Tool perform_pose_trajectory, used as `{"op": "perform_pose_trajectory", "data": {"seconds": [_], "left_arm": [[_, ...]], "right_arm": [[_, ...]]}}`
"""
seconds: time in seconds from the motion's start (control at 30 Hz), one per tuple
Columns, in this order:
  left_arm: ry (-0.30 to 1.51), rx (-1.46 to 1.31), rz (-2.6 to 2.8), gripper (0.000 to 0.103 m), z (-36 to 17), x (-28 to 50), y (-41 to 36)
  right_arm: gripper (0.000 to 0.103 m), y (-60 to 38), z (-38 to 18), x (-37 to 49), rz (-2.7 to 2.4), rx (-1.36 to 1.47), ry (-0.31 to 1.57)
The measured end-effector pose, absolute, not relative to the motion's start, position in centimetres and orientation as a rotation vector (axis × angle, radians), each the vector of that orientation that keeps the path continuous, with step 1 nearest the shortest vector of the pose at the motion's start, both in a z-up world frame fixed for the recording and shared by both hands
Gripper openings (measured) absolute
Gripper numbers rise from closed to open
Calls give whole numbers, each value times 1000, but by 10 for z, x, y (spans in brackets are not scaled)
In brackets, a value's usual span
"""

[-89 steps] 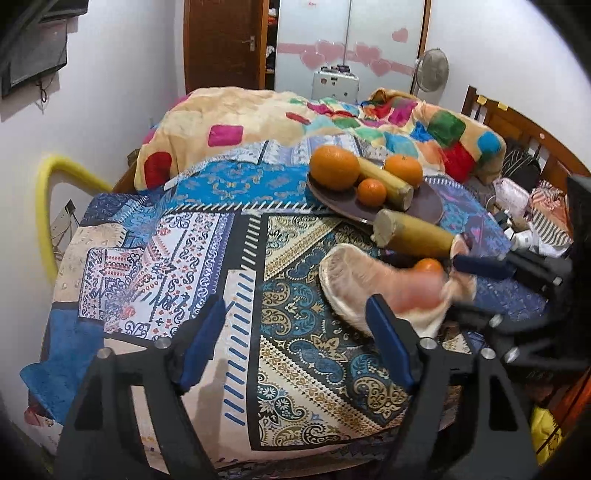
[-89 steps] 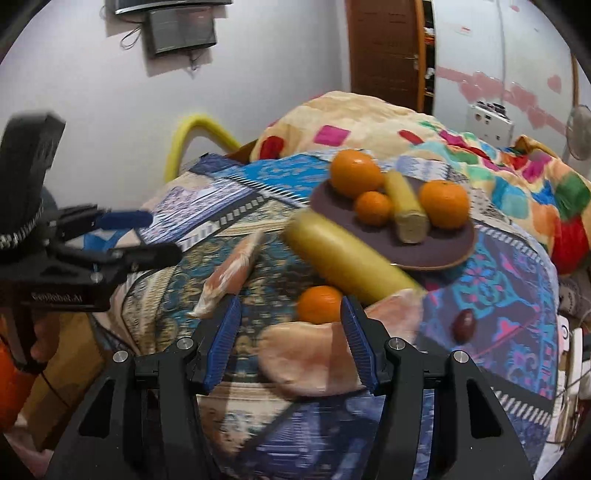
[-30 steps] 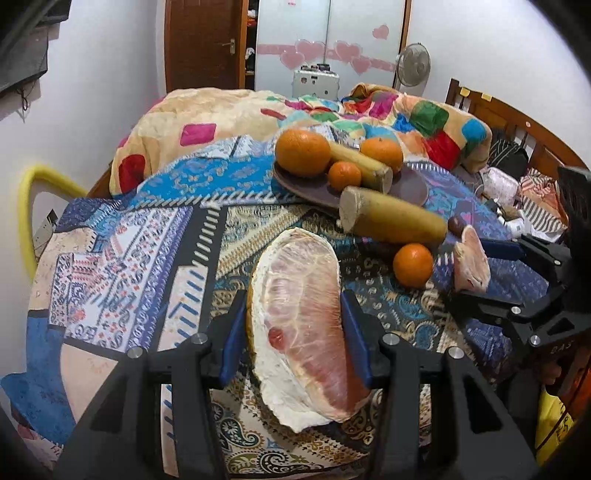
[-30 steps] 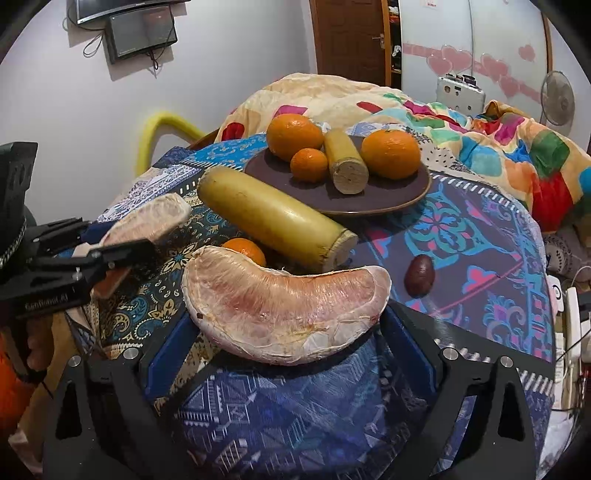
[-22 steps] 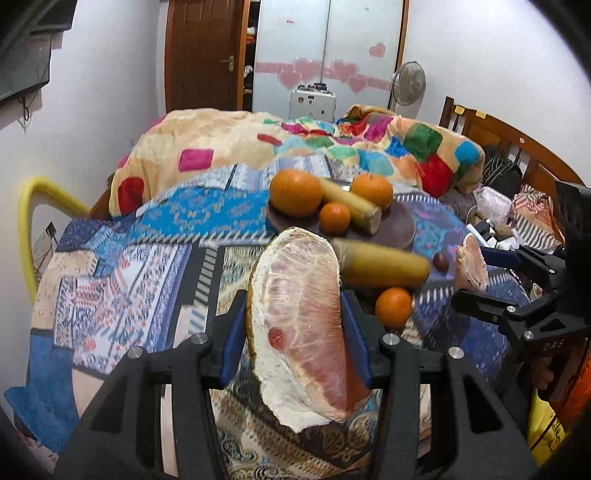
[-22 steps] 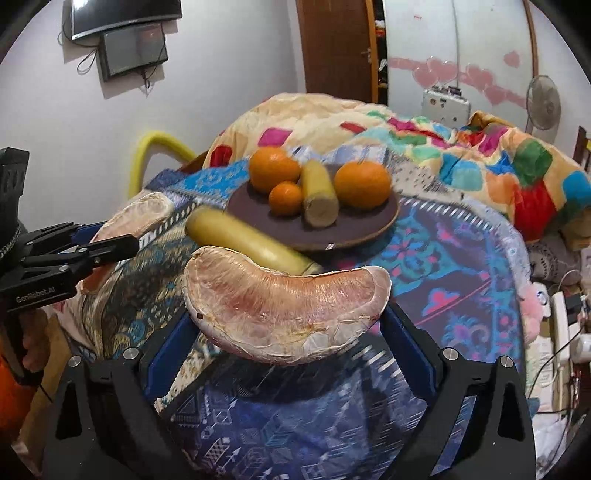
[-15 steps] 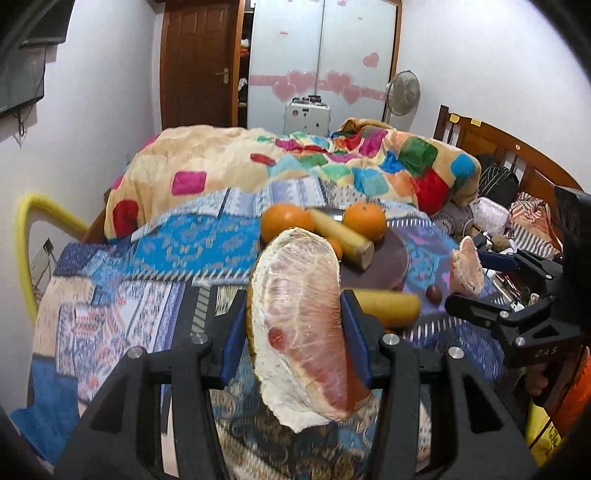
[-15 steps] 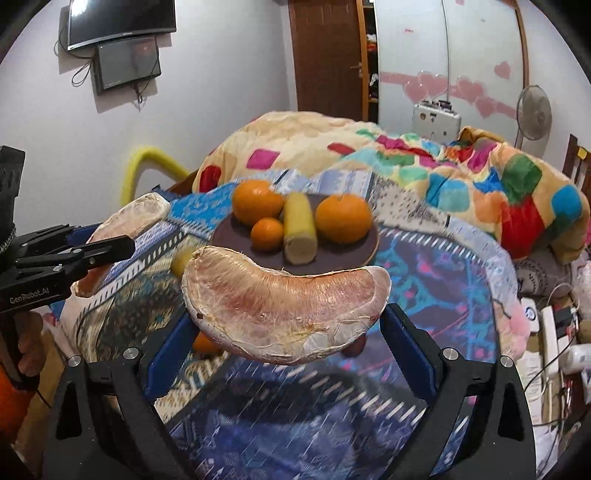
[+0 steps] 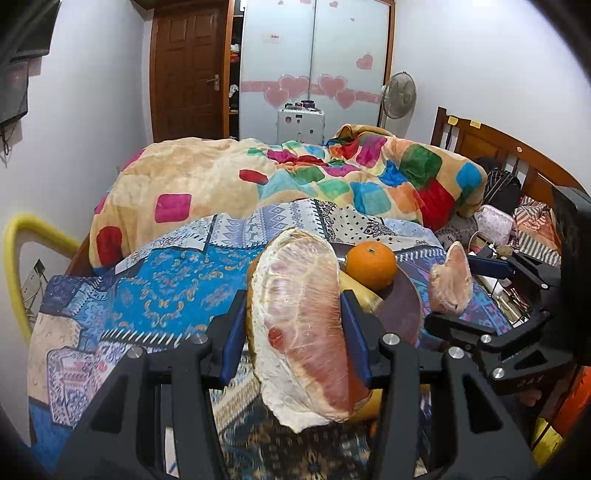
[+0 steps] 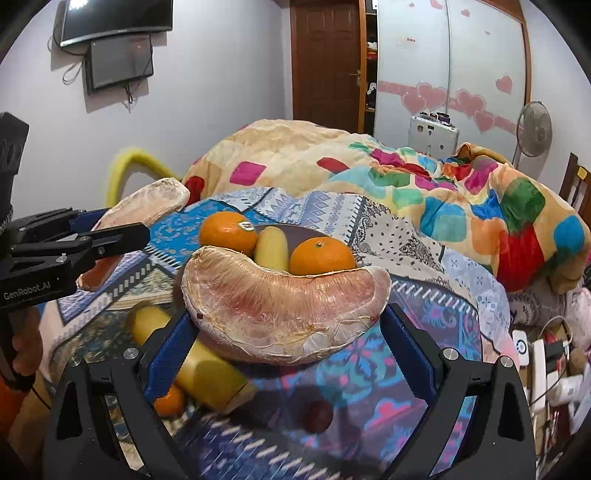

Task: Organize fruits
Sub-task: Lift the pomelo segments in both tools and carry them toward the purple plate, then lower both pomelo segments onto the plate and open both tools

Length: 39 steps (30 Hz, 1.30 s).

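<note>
Even indoor light, fisheye edges dark

Walls were evenly lit, shadows soft. Both views bowed toward black corners. The bedspread [image 10: 236,435] smeared with motion blur at 6 o'clock; a glare spot flared at 11 o'clock on the television [image 10: 114,18].

A cream fleece blanket with bright coloured squares [image 9: 295,177] lies heaped across the far end of the bed, beyond a blue patchwork-print bedsheet [image 9: 166,288]. Past it stand a brown wooden door [image 9: 188,70], a frosted wardrobe with pink heart stickers [image 9: 314,66] and a pedestal fan [image 9: 399,96]. A black wall-mounted screen [image 10: 114,18] hangs on the white wall.
</note>
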<state>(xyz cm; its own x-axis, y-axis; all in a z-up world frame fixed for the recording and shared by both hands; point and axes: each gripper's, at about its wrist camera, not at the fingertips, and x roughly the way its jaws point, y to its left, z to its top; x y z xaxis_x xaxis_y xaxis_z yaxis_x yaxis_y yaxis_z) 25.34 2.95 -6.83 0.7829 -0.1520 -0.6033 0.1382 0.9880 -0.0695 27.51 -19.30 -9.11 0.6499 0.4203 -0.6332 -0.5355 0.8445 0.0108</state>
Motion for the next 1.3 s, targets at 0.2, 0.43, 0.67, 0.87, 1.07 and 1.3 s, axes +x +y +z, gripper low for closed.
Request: {"op": "perform_pose_trajectory", "data": {"seconds": [0.2,0.43,0.67,0.87,1.07,1.3], "left_arm": [[681,-20,-149,49,-80,288,31],[724,-16,-157,49,-95,314,28],[747,-20,-162,49,-103,321,24],[758,-19,-165,49,-106,325,21],[751,-15,-170,49,-105,323,20],[728,-20,-164,51,-95,312,24]], "right_arm": [[97,-179,-102,302,554,-189,720],[97,-165,-110,316,569,-236,763],[98,-163,-120,323,619,-237,824],[98,-159,-132,325,623,-280,878],[97,-157,-130,313,627,-326,844],[97,-161,-119,298,621,-329,806]]}}
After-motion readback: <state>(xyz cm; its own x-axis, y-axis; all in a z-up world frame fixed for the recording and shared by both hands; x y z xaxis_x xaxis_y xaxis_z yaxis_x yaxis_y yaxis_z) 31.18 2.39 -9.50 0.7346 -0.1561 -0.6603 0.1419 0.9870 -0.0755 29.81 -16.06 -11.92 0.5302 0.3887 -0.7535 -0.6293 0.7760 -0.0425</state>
